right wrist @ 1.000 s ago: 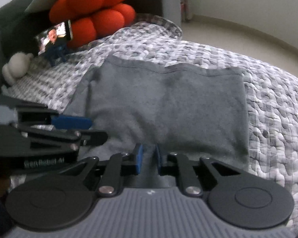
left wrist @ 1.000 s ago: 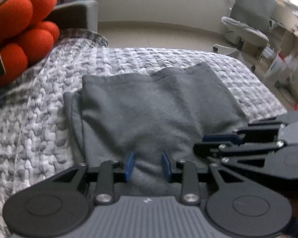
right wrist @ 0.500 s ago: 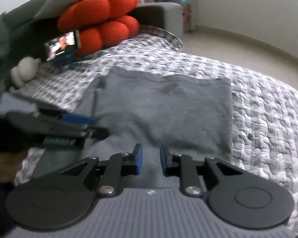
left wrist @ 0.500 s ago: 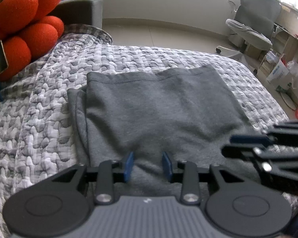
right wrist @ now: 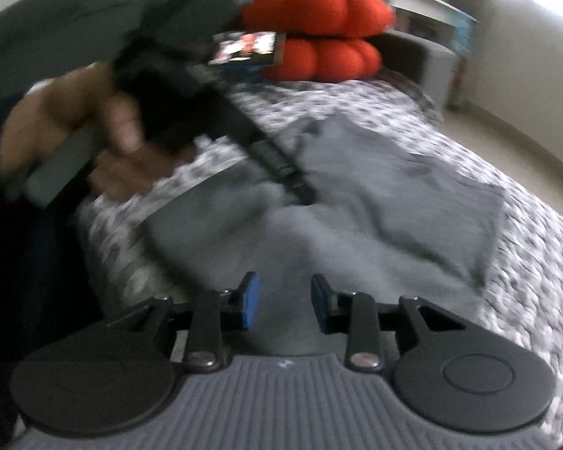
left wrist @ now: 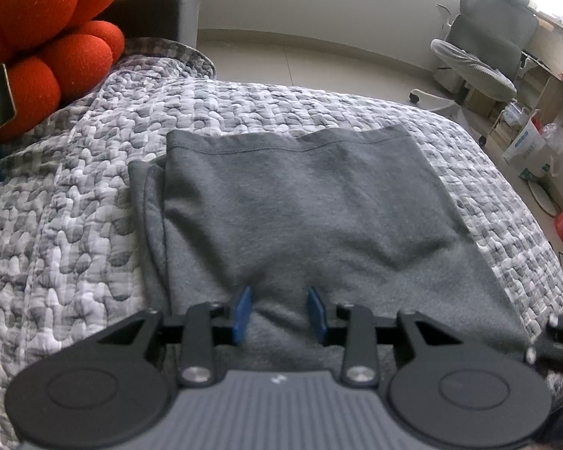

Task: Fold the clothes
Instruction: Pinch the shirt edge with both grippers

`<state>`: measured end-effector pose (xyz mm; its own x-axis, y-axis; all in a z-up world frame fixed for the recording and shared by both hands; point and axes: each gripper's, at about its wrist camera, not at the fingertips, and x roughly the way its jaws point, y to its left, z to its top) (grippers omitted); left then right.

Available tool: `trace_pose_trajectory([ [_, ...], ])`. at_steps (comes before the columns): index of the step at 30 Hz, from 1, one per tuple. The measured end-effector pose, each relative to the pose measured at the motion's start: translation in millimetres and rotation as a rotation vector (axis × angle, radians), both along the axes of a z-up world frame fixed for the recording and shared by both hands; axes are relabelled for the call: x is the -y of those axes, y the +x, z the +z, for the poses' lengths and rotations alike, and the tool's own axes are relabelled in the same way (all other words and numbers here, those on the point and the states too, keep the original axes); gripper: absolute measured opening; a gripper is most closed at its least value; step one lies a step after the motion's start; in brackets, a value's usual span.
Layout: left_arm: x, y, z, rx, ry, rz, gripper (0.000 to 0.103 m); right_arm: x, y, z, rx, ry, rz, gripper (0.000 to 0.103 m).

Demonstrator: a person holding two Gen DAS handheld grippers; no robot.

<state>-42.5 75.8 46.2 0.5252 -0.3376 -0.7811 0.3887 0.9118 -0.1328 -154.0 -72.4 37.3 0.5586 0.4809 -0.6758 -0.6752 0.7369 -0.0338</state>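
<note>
A folded grey garment lies flat on the quilted grey-and-white bedspread, its stitched hem at the far side. My left gripper hovers open over the garment's near edge, with nothing between its blue pads. In the blurred right wrist view the same garment is ahead, and my right gripper stands open above its near part, empty. A person's hand holds the left gripper's handle at the upper left of that view.
An orange knotted cushion and a phone on a stand sit at the head of the bed. A grey office chair, shelving and a white bag stand on the floor to the right.
My right gripper went from shut to open and drew back and up from the garment, swinging left. The left gripper stayed open and rose slightly; the garment lies still.
</note>
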Motion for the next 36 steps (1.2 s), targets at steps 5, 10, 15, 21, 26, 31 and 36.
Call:
trace_pose_trajectory([
  [5,-0.1,0.5,0.3,-0.004,0.001,-0.001,0.036,1.1,-22.7,-7.6,0.041,-0.046,0.109,0.049],
  [10,1.5,0.7,0.2,-0.002,0.007,-0.004,0.037,0.7,-39.3,-15.1,0.053,-0.089,0.176,0.050],
  [15,2.3,0.9,0.0,0.001,0.011,-0.007,0.037,-2.1,-40.4,-20.6,0.098,-0.149,0.164,0.054],
  [21,-2.5,4.0,0.4,-0.016,-0.011,-0.003,0.038,-6.0,-33.6,-29.4,0.144,-0.222,0.128,0.049],
  [26,-11.8,9.4,1.7,-0.053,-0.057,0.009,0.038,-0.9,-32.3,-18.4,0.160,-0.167,0.125,0.011],
  [31,-20.9,11.4,5.6,-0.065,-0.086,0.028,0.042,7.8,-30.1,-2.7,0.183,-0.089,0.108,0.010],
  [36,-34.1,1.8,23.5,-0.013,-0.134,0.016,0.043,13.6,-13.7,9.2,0.196,-0.033,0.072,0.010],
])
